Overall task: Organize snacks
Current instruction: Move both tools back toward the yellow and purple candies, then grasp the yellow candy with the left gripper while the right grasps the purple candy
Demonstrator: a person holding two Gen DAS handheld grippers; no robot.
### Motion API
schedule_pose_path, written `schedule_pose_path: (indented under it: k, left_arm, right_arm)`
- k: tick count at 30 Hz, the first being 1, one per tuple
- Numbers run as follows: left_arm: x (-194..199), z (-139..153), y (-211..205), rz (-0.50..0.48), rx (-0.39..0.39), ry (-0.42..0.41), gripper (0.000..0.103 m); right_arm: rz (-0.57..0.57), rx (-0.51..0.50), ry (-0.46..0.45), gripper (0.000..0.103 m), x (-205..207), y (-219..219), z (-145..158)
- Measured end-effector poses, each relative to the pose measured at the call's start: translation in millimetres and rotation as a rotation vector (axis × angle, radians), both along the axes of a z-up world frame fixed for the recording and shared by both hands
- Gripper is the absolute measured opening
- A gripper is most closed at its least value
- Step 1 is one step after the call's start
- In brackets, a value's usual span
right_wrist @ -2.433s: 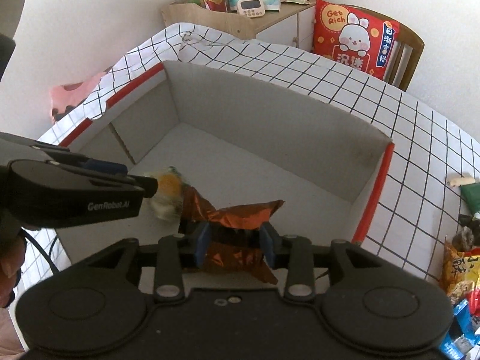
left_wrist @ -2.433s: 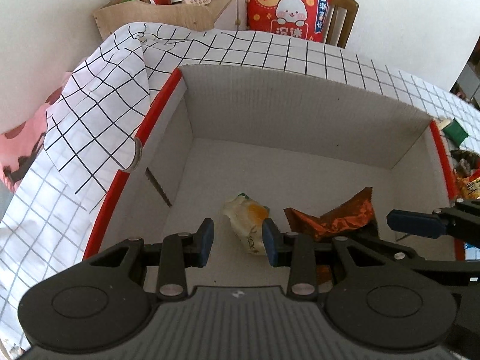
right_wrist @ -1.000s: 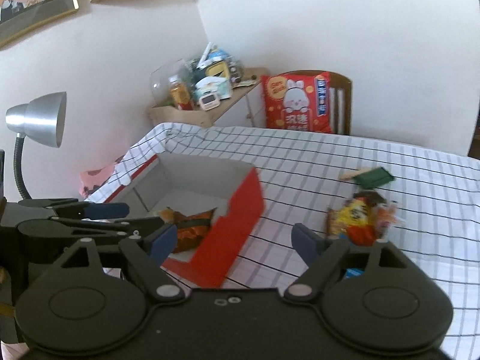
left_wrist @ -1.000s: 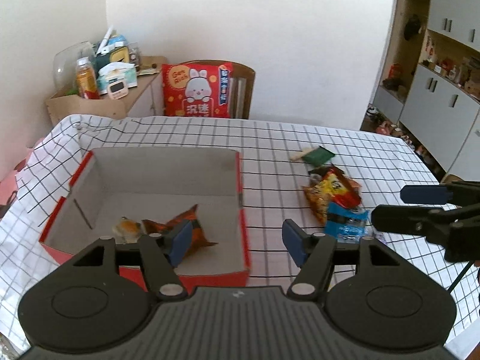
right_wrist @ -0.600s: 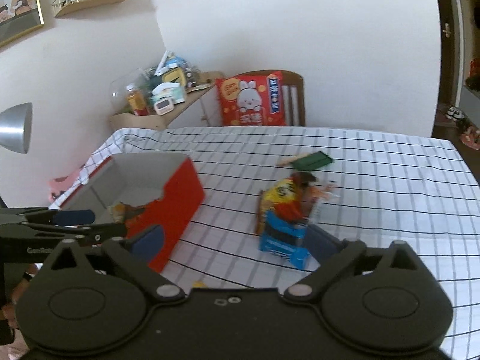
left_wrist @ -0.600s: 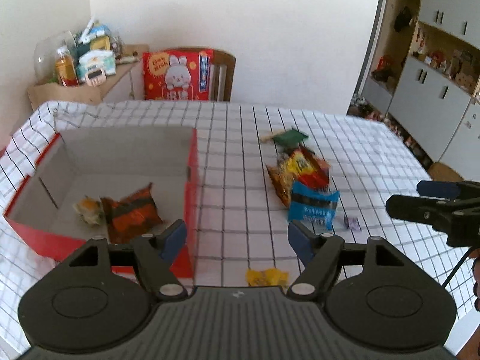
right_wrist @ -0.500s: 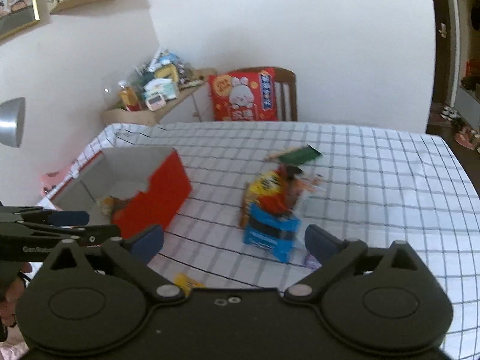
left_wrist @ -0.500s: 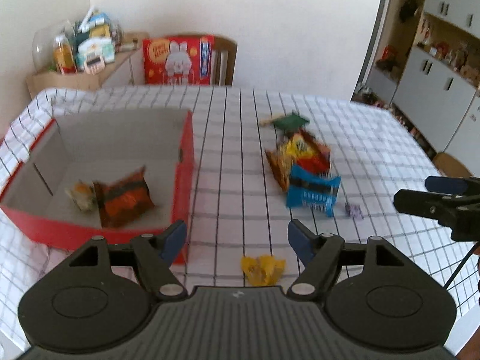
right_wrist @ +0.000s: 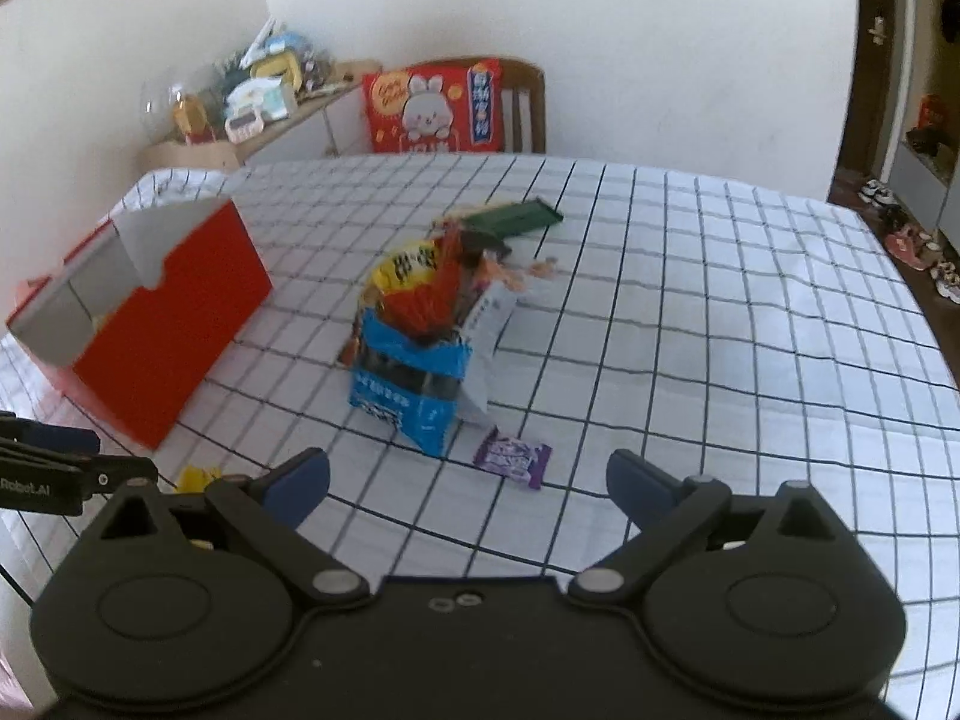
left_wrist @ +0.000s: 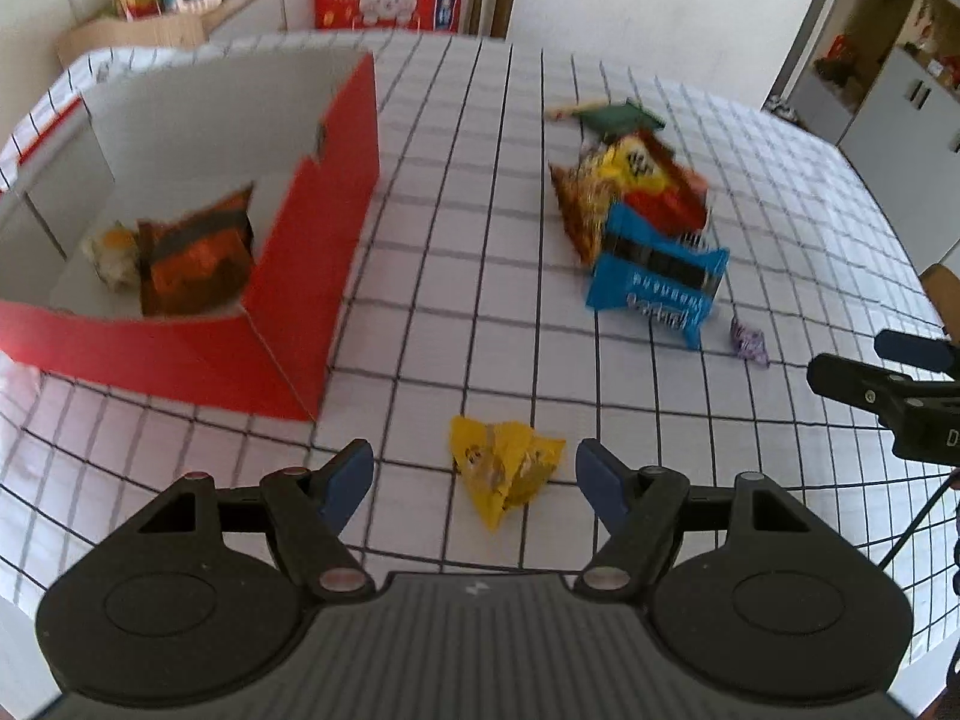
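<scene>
Between your left gripper's spread jaws: yellow packet. Right gripper open over purple candy. Flat wrappers may slip out.

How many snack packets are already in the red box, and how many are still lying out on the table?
In the red box: 2, an orange-brown packet and a pale one.
On the table: about 6, counting the yellow packet, blue, purple, green, and about two more piled.
Total: about 8.
</scene>
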State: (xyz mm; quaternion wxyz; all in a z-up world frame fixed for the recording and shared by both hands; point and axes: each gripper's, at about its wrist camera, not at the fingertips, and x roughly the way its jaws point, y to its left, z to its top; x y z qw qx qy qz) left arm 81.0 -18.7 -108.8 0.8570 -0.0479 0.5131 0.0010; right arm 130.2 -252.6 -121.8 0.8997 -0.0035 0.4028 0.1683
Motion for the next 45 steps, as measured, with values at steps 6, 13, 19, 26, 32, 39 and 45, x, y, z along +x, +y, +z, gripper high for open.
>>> schedule_pose_path:
  k: [6, 13, 19, 26, 32, 39, 45]
  left_arm:
    - [10.6, -17.8, -11.5, 0.019, 0.01, 0.052, 0.074]
    - [23.4, -33.3, -14.2, 0.066, 0.01, 0.091, 0.074]
    - [26.1, -38.7, -15.2, 0.077, 0.006, 0.097, 0.072]
    - [29.9, -46.3, -13.4, 0.1, -0.012, 0.118, 0.061]
    - [32.7, -46.3, -15.5, 0.107, -0.016, 0.115, 0.051]
    - [30.6, -44.1, -17.9, 0.096, -0.009, 0.095, 0.039]
    - [25.8, -43.2, -15.0, 0.085, -0.018, 0.091, 0.034]
  right_arm:
    - [0.058, -0.025, 0.036, 0.094, 23.3, -1.3, -19.6]
    - [0.117, -0.044, 0.108, 0.077, 49.1, -1.9, -44.5]
    - [0.209, -0.1, 0.098, 0.068, 58.3, 3.9, -53.1]
    - [0.302, -0.163, 0.09, 0.058, 67.2, 9.3, -57.9]
    - [0.305, -0.172, 0.068, 0.044, 67.3, 8.2, -58.7]
    - [0.28, -0.198, 0.047, 0.027, 59.5, 7.3, -57.7]
    - [0.213, -0.153, 0.065, 0.025, 51.4, 2.4, -53.8]
